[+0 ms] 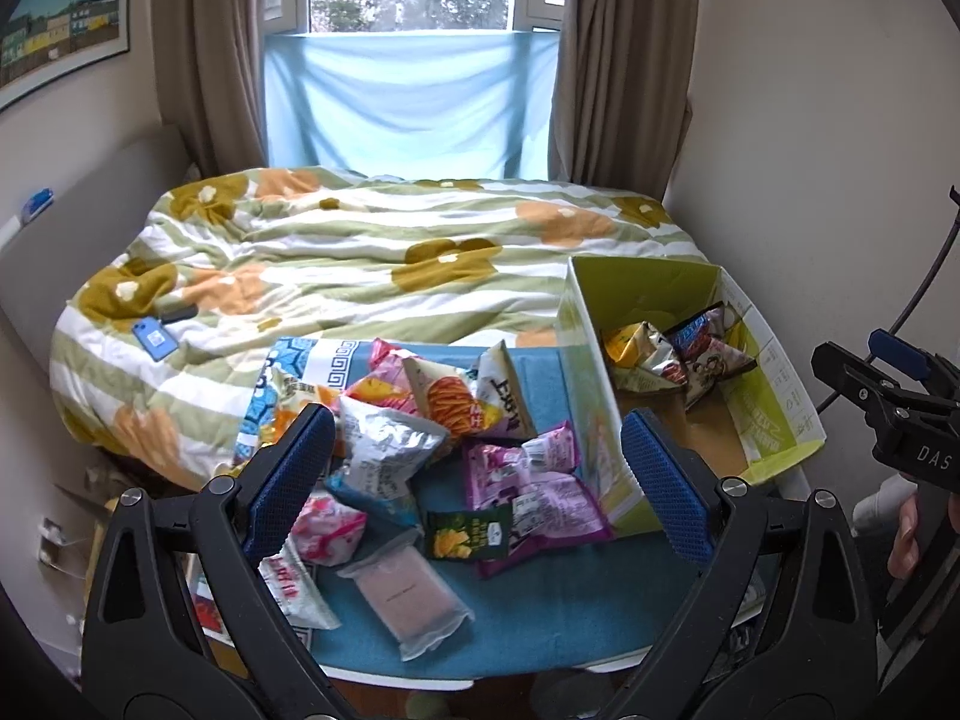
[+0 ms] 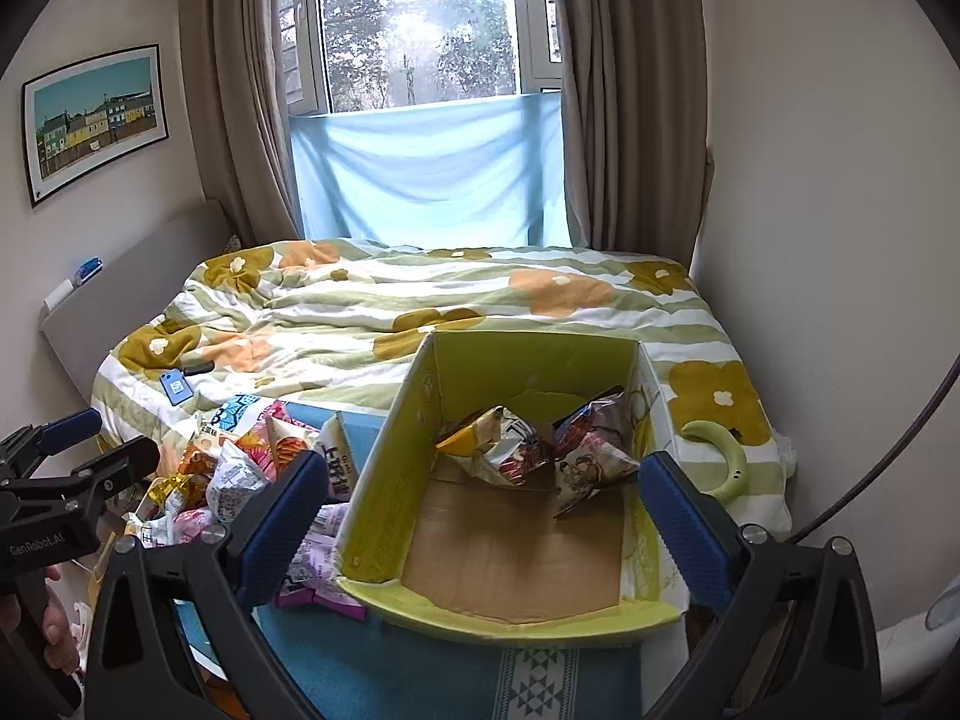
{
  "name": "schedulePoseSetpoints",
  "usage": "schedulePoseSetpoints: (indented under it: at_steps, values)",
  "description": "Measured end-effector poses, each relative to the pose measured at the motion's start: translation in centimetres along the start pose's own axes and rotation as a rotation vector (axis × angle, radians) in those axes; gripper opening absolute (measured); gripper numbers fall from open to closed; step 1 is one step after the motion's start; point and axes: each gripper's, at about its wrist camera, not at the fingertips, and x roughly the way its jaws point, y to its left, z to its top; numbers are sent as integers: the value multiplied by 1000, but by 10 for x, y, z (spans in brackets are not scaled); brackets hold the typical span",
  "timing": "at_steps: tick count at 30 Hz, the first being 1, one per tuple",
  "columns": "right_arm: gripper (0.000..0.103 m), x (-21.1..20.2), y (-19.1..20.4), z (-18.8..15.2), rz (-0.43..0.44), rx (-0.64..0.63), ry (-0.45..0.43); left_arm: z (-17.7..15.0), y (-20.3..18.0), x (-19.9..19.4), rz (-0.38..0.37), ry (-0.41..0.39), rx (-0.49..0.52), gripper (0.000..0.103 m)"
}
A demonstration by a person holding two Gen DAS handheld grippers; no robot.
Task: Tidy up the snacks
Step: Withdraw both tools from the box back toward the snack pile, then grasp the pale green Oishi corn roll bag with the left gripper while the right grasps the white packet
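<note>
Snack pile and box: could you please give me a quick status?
Both jaws open, empty. Snack packets heaped on blue mat; few already in cardboard box. Nothing blocking.

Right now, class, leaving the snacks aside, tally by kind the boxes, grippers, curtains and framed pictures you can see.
Box: 1
Grippers: 2, left gripper and right gripper
Curtains: 2
Picture: 1
Total: 6
</note>
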Motion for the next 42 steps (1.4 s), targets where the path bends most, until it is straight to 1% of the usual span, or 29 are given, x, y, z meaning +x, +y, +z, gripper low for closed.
schedulePoseSetpoints:
  at_steps: [3,6,9,13,17,23,28,30,34,38,42]
  values:
    - [103,-5,25,-5,-22,29,-6,-4,35,-10,-37,25,9,95]
    - [103,-13,52,-12,-17,58,-15,-14,69,-19,-29,38,53,96]
    - [103,-15,81,-21,-18,63,-9,-25,103,-23,-40,71,74,96]
    - [103,-15,117,-37,-30,71,-5,-39,143,-19,-70,114,105,96]
    - [103,-3,146,-57,-8,90,19,-57,166,-4,-85,172,197,96]
    - [103,21,184,-86,48,40,98,-88,177,36,-105,283,379,96]
    - [103,53,205,-108,91,-9,175,-116,181,78,-176,391,493,95]
    - [103,67,211,-118,107,-23,209,-129,180,94,-187,441,555,95]
    - [103,94,223,-137,120,-64,278,-149,174,116,-168,489,664,95]
    - [103,116,234,-156,145,-113,342,-163,167,133,-114,503,752,96]
    - [103,135,245,-171,153,-195,390,-168,164,148,-127,527,750,96]
